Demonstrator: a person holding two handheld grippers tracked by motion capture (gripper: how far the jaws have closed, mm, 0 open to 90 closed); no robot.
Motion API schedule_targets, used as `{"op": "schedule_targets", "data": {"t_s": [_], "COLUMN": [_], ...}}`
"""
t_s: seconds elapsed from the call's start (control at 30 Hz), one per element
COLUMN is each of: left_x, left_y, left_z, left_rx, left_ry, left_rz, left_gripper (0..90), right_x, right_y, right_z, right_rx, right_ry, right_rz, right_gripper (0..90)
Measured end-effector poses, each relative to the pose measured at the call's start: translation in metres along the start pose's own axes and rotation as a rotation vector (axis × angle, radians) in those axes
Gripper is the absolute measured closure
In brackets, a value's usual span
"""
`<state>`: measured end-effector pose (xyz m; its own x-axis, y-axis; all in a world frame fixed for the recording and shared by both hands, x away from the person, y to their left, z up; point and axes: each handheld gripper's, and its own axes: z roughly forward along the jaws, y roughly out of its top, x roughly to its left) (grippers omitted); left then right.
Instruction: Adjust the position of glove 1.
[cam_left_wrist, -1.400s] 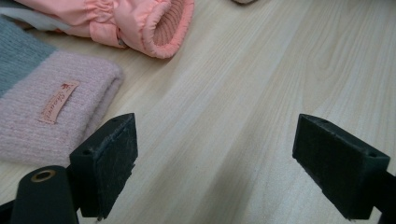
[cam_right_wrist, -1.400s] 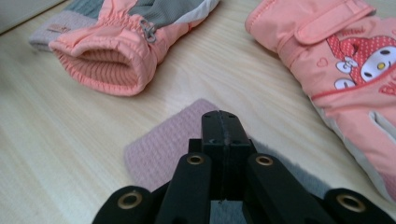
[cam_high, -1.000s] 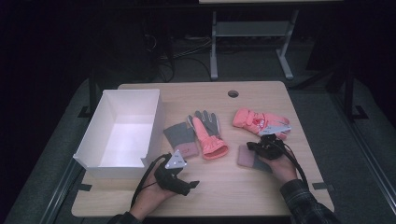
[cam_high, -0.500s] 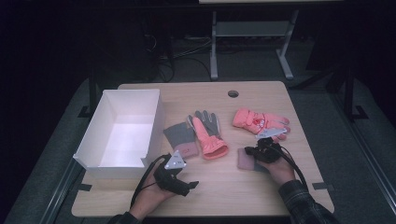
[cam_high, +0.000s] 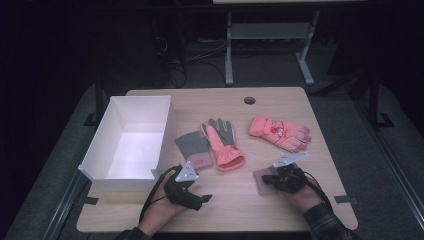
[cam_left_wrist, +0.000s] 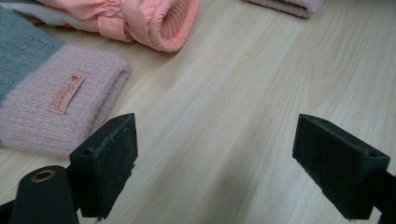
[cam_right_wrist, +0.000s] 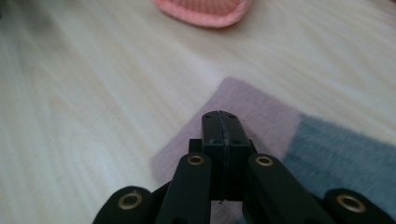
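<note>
Right tool (cam_right_wrist: 223, 122): jaws pressed together, nothing visible between them; I hold it low over the pink cuff of the grey-and-pink knitted mitten (cam_right_wrist: 261, 126) lying flat at the near right of the pale wooden counter (cam_high: 235, 200). In the high view that right tool (cam_high: 270, 179) sits at the mitten's (cam_high: 260, 181) inner edge (whether the tips touch the wool or hover just above it I cannot tell).

Left tool (cam_left_wrist: 212, 163): jaws spread wide, empty, over bare wood. The matching grey-and-pink mitten (cam_left_wrist: 42, 98) lies just beyond its left jaw, apart from it. In the high view the left tool (cam_high: 200, 197) rests near the front corner of the white open cardboard box (cam_high: 95, 165).

Risks, as I judge them:
- Closed jaws cannot pinch; pressing on would only shove or bunch the knit across the smooth wood.
- Opened too late or too shallow, the pads may catch one layer of cuff and let it slip on lifting.
- A sideways drag could carry the mitten into the salmon-pink padded glove (cam_high: 225, 150) nearby.
</note>
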<state>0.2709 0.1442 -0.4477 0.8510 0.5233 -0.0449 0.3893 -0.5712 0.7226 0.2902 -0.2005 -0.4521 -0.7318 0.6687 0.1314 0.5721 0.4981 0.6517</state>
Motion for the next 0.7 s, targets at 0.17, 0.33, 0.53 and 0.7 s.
{"op": "schedule_targets", "data": {"t_s": [0.17, 0.33, 0.53, 0.7], "left_x": [-0.001, 0.000, 0.000, -0.001], "left_y": [0.000, 0.000, 0.001, 0.001], "left_z": [0.000, 0.000, 0.002, 0.002], "left_rx": [0.008, 0.013, 0.018, 0.024], "left_ry": [0.002, 0.003, 0.001, 0.001], "left_rz": [0.008, 0.010, 0.011, 0.016], "left_gripper": [13.7, 13.7, 13.7, 13.7], "right_x": [0.012, -0.006, -0.042, -0.051], "right_y": [-0.010, -0.010, -0.019, -0.016], "right_z": [-0.007, -0.027, -0.032, -0.026], "right_rx": [0.001, -0.071, -0.076, -0.063], "right_ry": [0.003, -0.071, -0.143, -0.140], "right_rz": [-0.034, 0.031, 0.140, 0.151], "right_gripper": [90.0, 90.0, 90.0, 90.0]}}
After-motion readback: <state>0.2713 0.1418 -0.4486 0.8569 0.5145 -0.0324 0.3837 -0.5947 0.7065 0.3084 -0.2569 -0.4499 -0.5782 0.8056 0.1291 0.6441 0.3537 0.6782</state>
